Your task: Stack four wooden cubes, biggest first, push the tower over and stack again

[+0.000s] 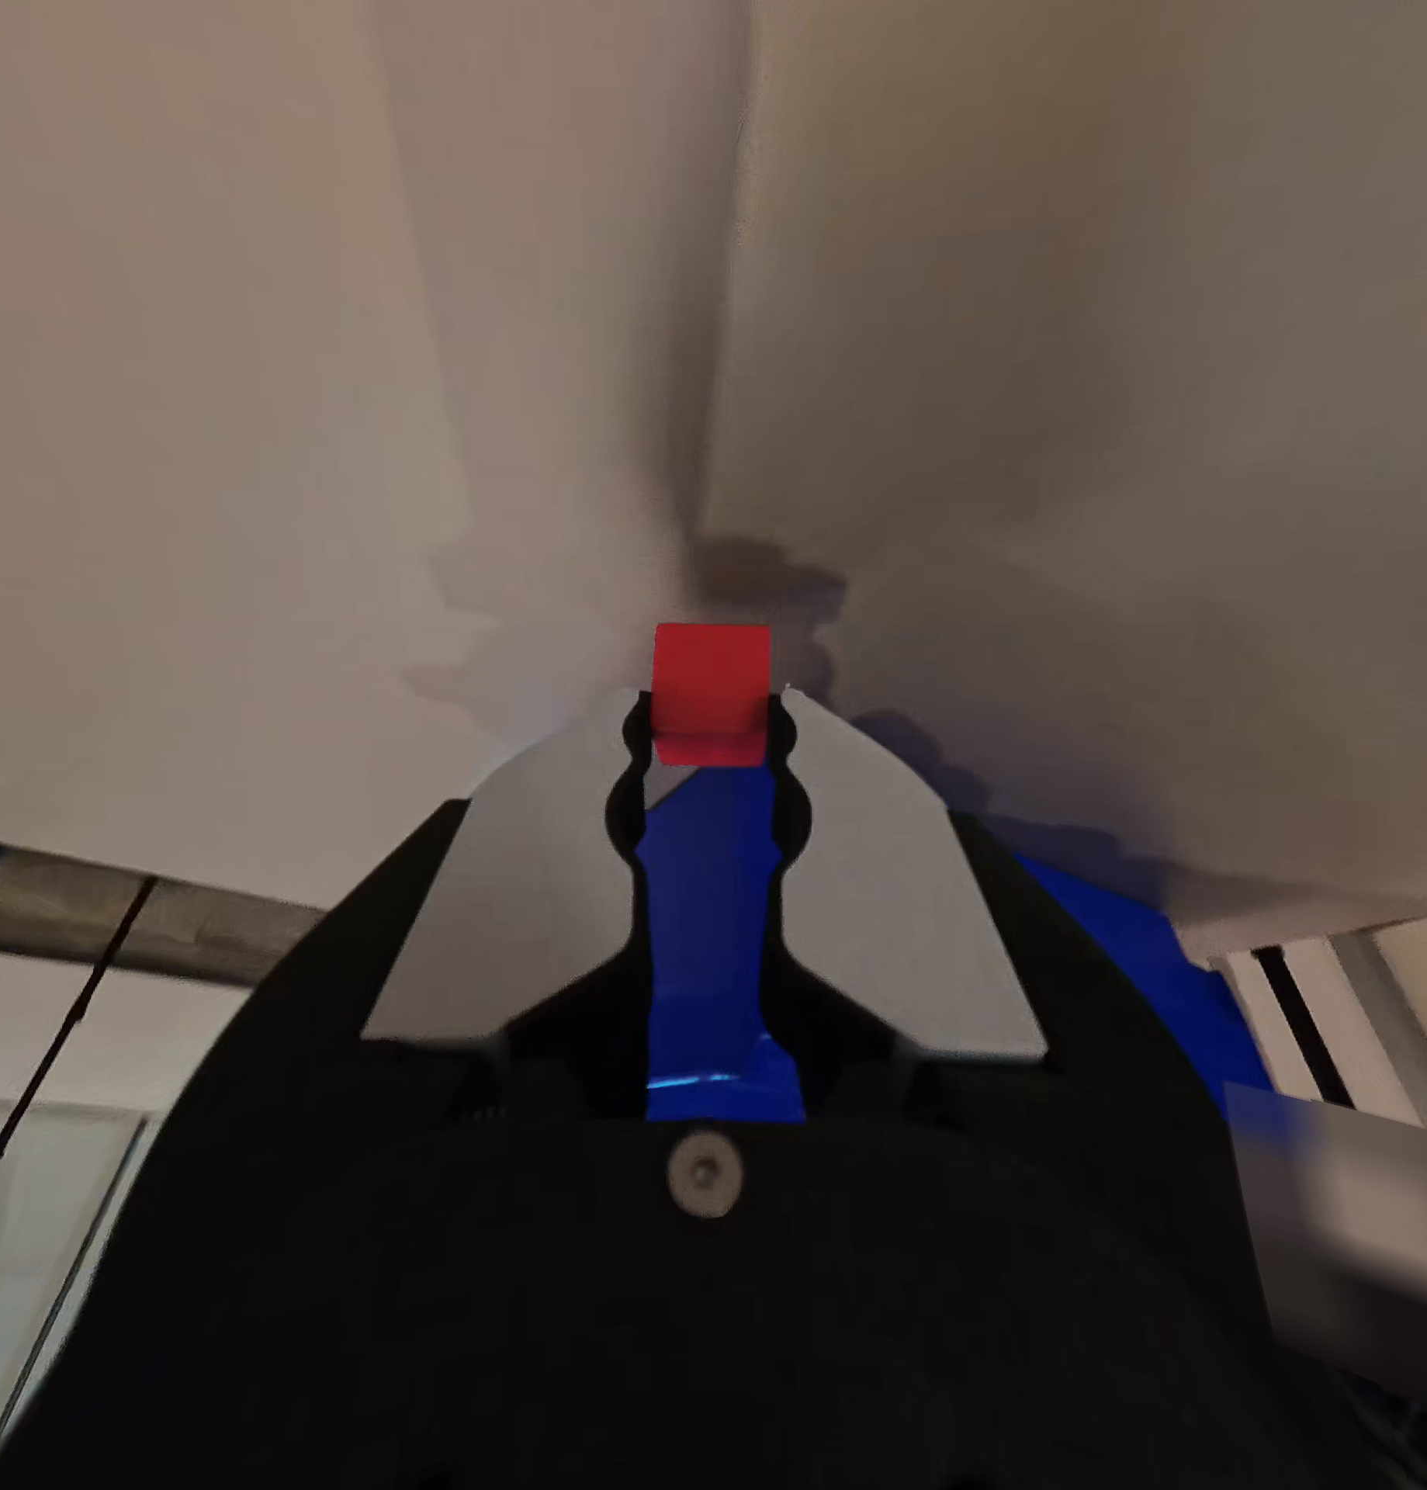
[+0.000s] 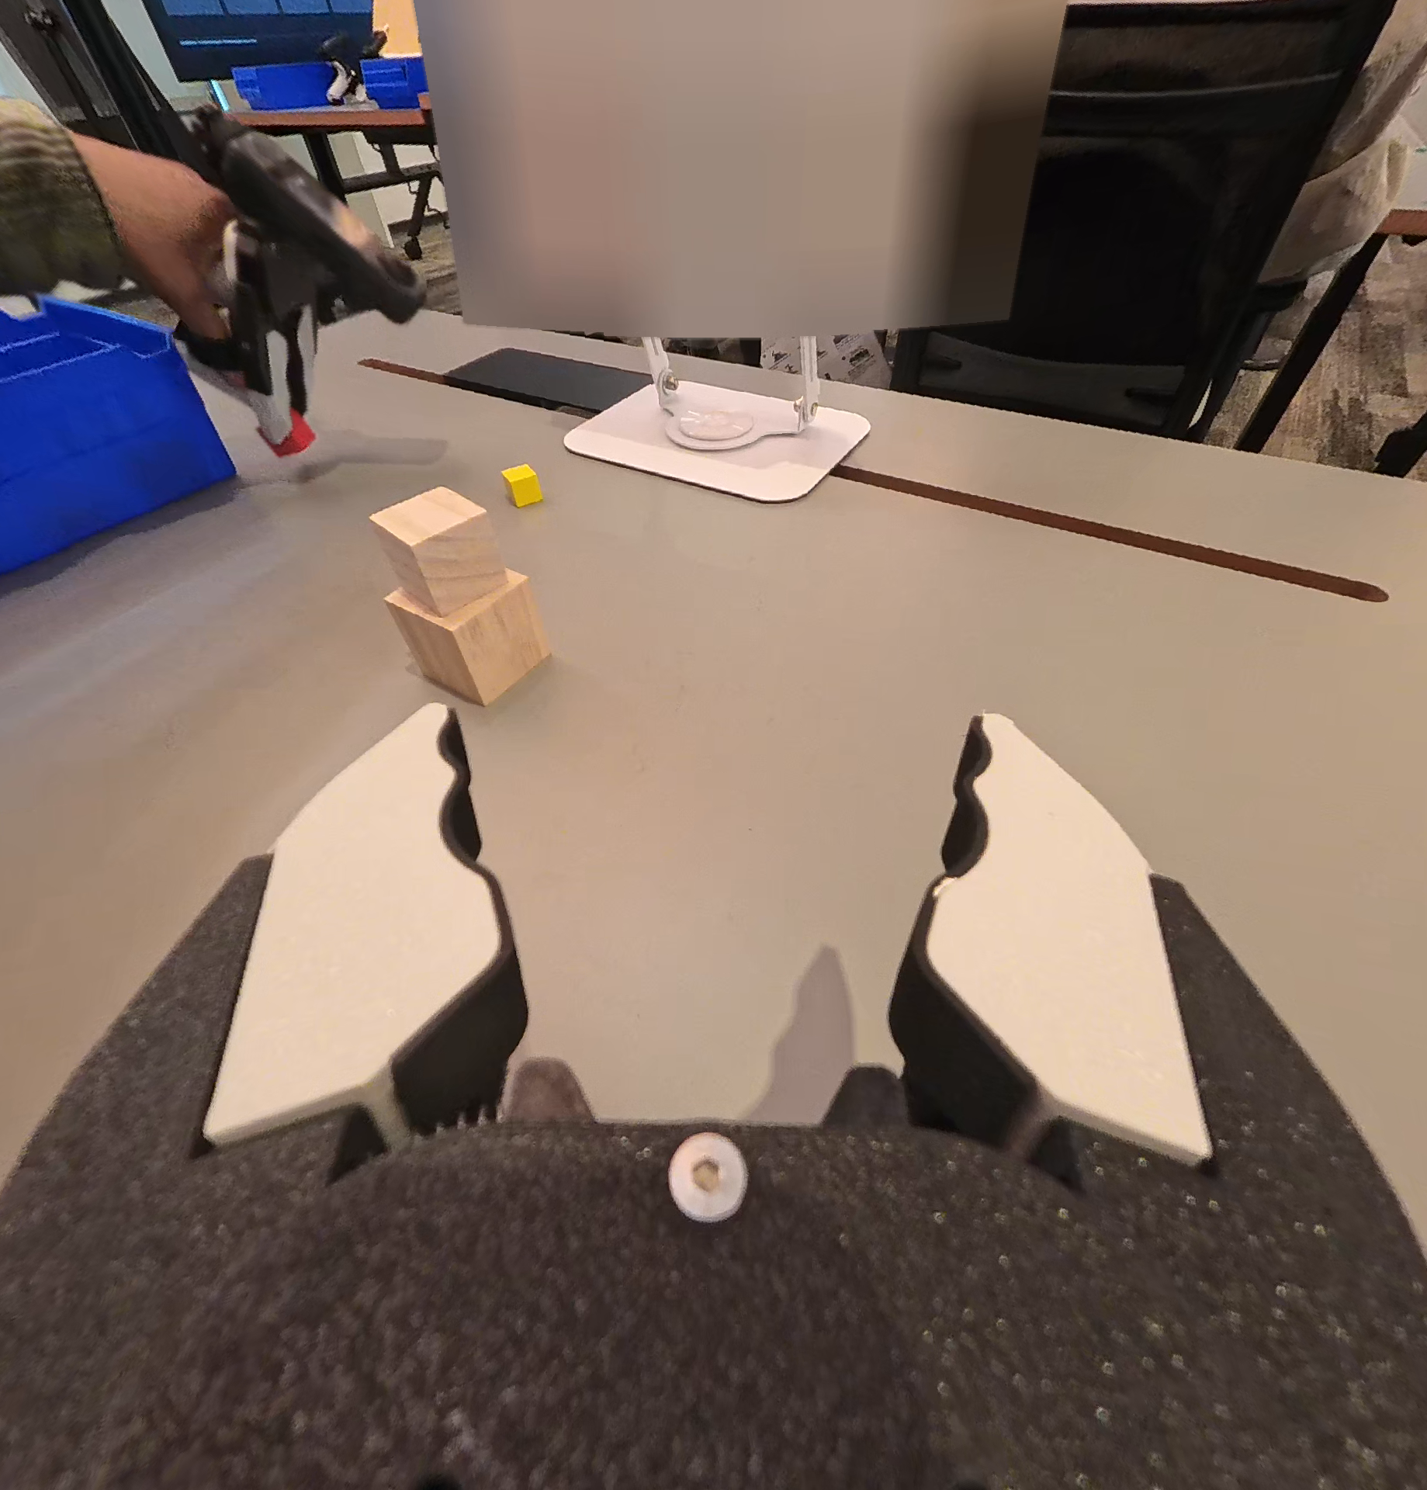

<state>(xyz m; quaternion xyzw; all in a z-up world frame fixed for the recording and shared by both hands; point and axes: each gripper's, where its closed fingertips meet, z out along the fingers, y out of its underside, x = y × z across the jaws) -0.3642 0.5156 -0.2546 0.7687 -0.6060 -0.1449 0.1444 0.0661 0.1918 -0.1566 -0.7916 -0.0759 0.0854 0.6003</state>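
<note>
The left gripper (image 1: 710,713) pinches a small red wooden cube (image 1: 710,685) between its 2 fingertips, gripping only the cube's near part so most of it juts out ahead, free to be set down flat. In the right wrist view that same left gripper (image 2: 278,423) hangs above the grey tabletop (image 2: 774,726), just beside a blue plastic bin (image 2: 73,435) and well short of the stack. The right gripper (image 2: 710,798) has its fingers spread wide and empty, low over bare table, likely waiting clear. Ahead of it, 2 pale natural-wood cubes form the tower: the larger pale wooden cube (image 2: 480,645) below, the smaller pale wooden cube (image 2: 444,556) on top, twisted slightly. A tiny yellow cube (image 2: 521,485) sits loose behind them, probably last to go.
</note>
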